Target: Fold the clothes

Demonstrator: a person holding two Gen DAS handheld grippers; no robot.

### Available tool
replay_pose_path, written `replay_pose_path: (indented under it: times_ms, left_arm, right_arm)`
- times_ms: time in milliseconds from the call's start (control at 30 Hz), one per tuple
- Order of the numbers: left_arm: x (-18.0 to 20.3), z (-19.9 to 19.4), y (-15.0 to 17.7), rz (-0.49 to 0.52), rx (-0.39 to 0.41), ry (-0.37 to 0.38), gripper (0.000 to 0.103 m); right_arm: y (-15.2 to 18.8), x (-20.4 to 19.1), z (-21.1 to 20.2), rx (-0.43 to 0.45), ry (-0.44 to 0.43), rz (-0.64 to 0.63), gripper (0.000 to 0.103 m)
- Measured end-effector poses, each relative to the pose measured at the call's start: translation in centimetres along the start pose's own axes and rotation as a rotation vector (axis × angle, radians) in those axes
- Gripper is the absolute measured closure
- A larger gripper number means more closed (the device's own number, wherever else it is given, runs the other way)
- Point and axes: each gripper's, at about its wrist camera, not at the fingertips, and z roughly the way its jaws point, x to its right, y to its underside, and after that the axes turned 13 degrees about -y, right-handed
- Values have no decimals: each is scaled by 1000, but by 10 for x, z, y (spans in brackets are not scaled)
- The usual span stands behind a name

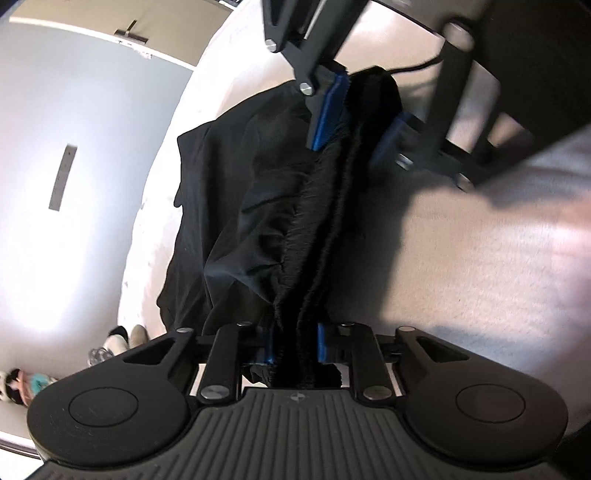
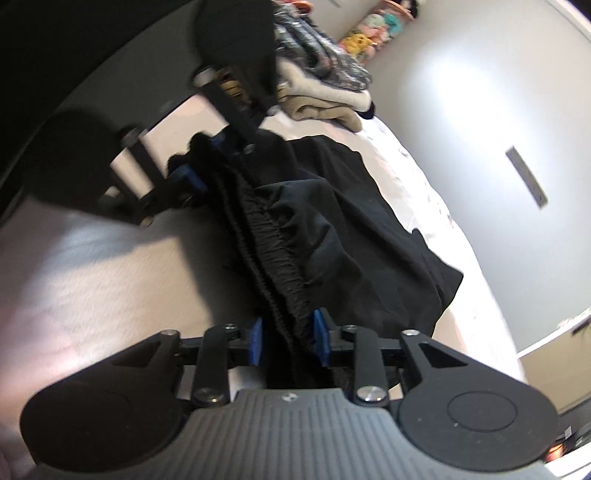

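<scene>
A black garment with a gathered elastic waistband point(image 1: 310, 229) is stretched between my two grippers above a white bed point(image 1: 480, 280). My left gripper point(image 1: 295, 345) is shut on one end of the waistband. My right gripper point(image 1: 354, 122) faces it at the far end and is shut on the other end. In the right wrist view, my right gripper point(image 2: 290, 341) clamps the waistband point(image 2: 273, 240), and my left gripper point(image 2: 207, 162) holds the far end. The rest of the garment point(image 2: 369, 236) hangs and lies on the bed.
A pile of folded and loose clothes point(image 2: 325, 88) sits at the far end of the bed point(image 2: 92, 280). Stuffed toys point(image 2: 369, 33) lie beyond it. The grey floor point(image 1: 55, 147) runs beside the bed edge.
</scene>
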Motion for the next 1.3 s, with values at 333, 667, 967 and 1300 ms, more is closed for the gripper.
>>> replay_pose_path:
  times_ms: [333, 667, 967, 1300]
  left_arm:
    - [-30, -3, 6, -180, 47, 45, 88]
    - [-42, -5, 5, -217, 67, 45, 88]
    - [-64, -38, -8, -148, 38, 60, 88]
    - [-67, -125, -9, -112, 50, 213, 88]
  right_arm:
    - [-3, -58, 6, -62, 147, -398, 33]
    - [-5, -28, 22, -206, 218, -267, 69]
    - [-29, 3, -30, -180, 97, -139, 80]
    - [-25, -10, -120, -142, -29, -84, 82]
